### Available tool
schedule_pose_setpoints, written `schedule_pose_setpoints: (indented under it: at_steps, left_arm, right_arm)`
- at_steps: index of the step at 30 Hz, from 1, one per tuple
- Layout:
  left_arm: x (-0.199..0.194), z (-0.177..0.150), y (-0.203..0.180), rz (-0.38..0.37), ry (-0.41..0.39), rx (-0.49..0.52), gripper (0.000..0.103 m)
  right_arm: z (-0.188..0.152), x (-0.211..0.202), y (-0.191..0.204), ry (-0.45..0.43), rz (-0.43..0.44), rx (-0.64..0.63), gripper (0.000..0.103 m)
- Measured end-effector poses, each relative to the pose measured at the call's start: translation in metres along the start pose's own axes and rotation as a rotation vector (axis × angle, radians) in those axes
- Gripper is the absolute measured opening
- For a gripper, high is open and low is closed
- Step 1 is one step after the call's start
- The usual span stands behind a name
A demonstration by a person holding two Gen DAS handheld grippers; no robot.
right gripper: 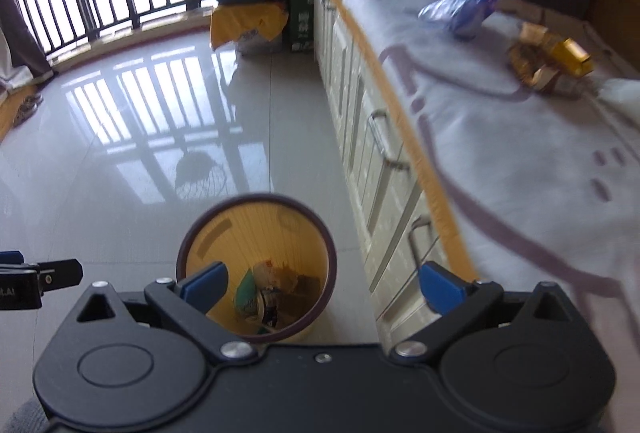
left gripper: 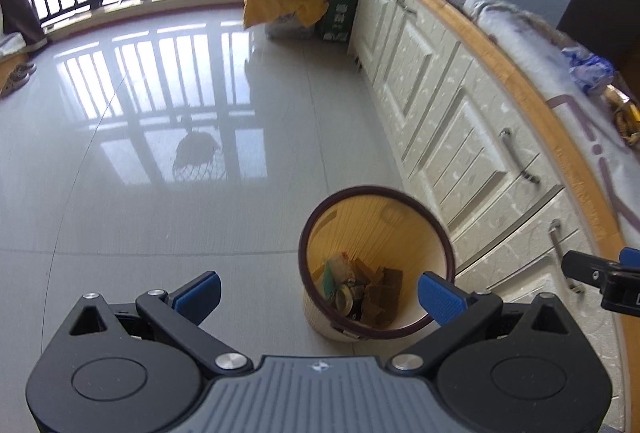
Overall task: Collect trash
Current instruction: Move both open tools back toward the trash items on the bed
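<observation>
L gripper [left gripper: 320, 291] jaws wide, nothing held; R gripper [right gripper: 322, 287] same. Both above the round bin [left gripper: 376, 261], yellow ribbed inside w/ dark rim, scraps at bottom, on glossy tile floor [left gripper: 160, 193] beside cabinet [left gripper: 460, 137]. Crumpled blue wrapper [right gripper: 460, 9] & gold wrapper [right gripper: 548, 59] well apart on cloth-covered top. Open floor to L.

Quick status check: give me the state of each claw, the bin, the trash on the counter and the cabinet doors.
left claw: open, empty, above the floor by the bin.
right claw: open, empty, over the bin.
trash bin: upright on the floor, no lid, partly filled with scraps.
blue wrapper: crumpled, lying on the counter cloth.
gold wrapper: crumpled, lying on the counter cloth, apart from the blue one.
cabinet doors: shut.
</observation>
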State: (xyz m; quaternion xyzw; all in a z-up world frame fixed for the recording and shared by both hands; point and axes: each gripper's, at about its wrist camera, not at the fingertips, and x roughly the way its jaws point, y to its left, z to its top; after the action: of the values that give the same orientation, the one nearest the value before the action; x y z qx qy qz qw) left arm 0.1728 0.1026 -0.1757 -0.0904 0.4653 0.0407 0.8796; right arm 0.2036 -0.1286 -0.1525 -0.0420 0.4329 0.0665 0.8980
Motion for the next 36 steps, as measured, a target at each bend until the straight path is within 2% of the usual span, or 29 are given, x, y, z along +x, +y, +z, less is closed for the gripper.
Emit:
schedule_pose_setpoints:
  at_steps: [11, 21, 29, 36]
  left_arm:
    - [-0.039, 0.014, -0.037, -0.088, -0.128, 0.04, 0.103]
    - [-0.052, 0.022, -0.089, -0.186, -0.229, 0.084, 0.103]
    - [-0.045, 0.035, -0.142, -0.27, -0.285, 0.135, 0.103]
    - [-0.03, 0.052, -0.184, -0.314, -0.317, 0.185, 0.103]
  right_arm:
    - [0.002, -0.064, -0.044, -0.188, -0.047, 0.092, 0.103]
    - [-0.006, -0.092, -0.102, -0.356, -0.136, 0.161, 0.103]
    - [0.0, -0.085, -0.152, -0.4, -0.19, 0.189, 0.103]
    - [0.022, -0.054, -0.189, -0.391, -0.16, 0.222, 0.103]
